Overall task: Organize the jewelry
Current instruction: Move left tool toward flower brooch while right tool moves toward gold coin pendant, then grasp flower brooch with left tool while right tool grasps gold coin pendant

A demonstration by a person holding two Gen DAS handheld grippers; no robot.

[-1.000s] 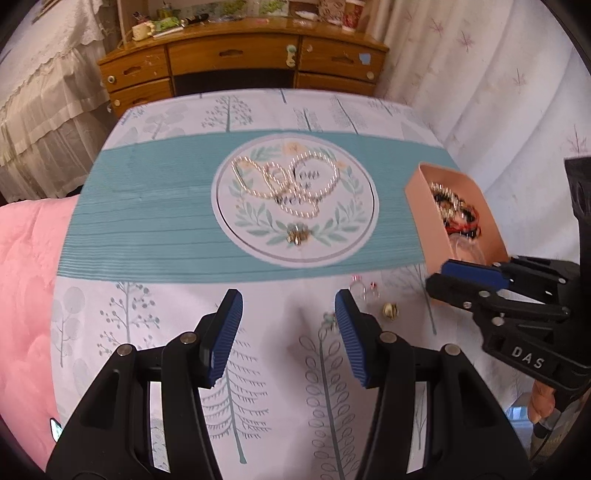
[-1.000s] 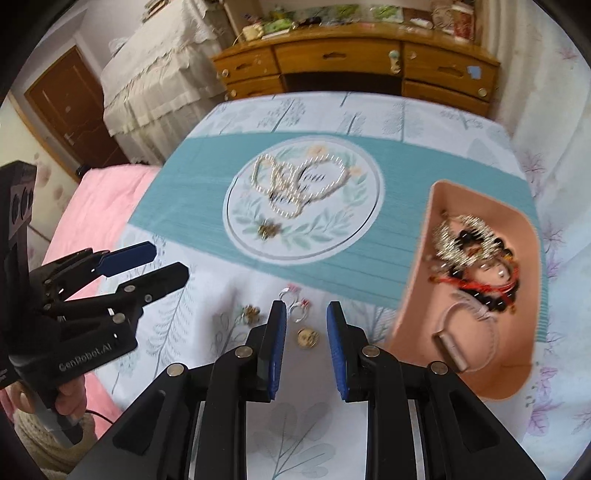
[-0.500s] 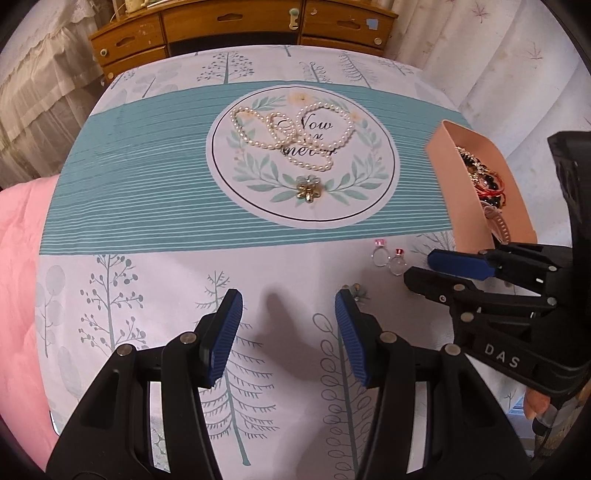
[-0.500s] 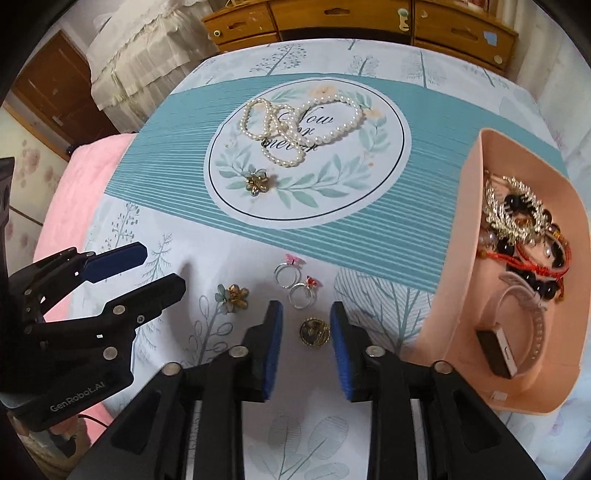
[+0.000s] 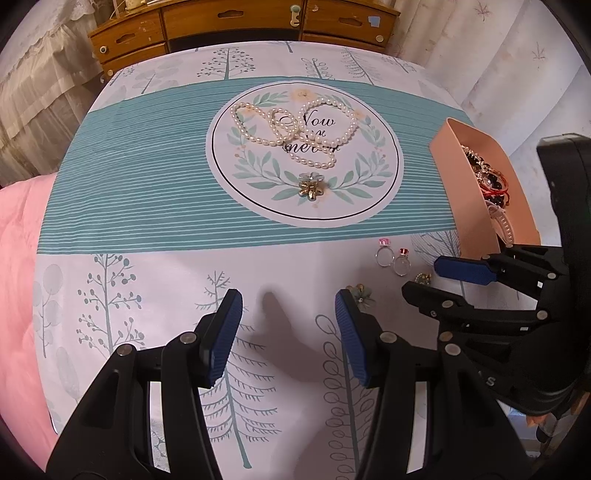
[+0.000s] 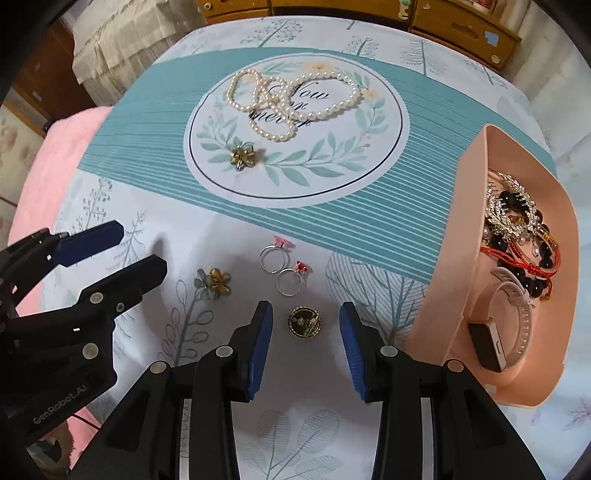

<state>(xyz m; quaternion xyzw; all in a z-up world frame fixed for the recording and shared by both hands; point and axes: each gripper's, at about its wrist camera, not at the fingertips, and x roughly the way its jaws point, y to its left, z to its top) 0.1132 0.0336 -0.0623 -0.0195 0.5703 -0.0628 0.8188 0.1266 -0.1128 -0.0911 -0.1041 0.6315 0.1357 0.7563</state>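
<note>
A round gold brooch (image 6: 303,322) lies on the cloth between the open fingers of my right gripper (image 6: 306,325). Two silver rings (image 6: 281,264) with pink and red stones lie just beyond it; they also show in the left wrist view (image 5: 392,254). A gold-and-green flower earring (image 6: 213,282) lies to their left. A pearl necklace (image 6: 291,101) and a second flower piece (image 6: 242,155) lie on the round print. The pink tray (image 6: 465,266) at right holds bracelets and a watch. My left gripper (image 5: 288,332) is open and empty, above bare cloth.
The patterned tablecloth (image 5: 147,184) covers the table. A wooden dresser (image 5: 240,26) stands behind it. Pink bedding (image 5: 14,258) lies at left. Curtains (image 5: 498,55) hang at right. The right gripper (image 5: 428,280) shows sideways in the left wrist view.
Both grippers have moved forward and down toward the table. The right gripper's jaws have opened wider and now straddle the round gold brooch.
</note>
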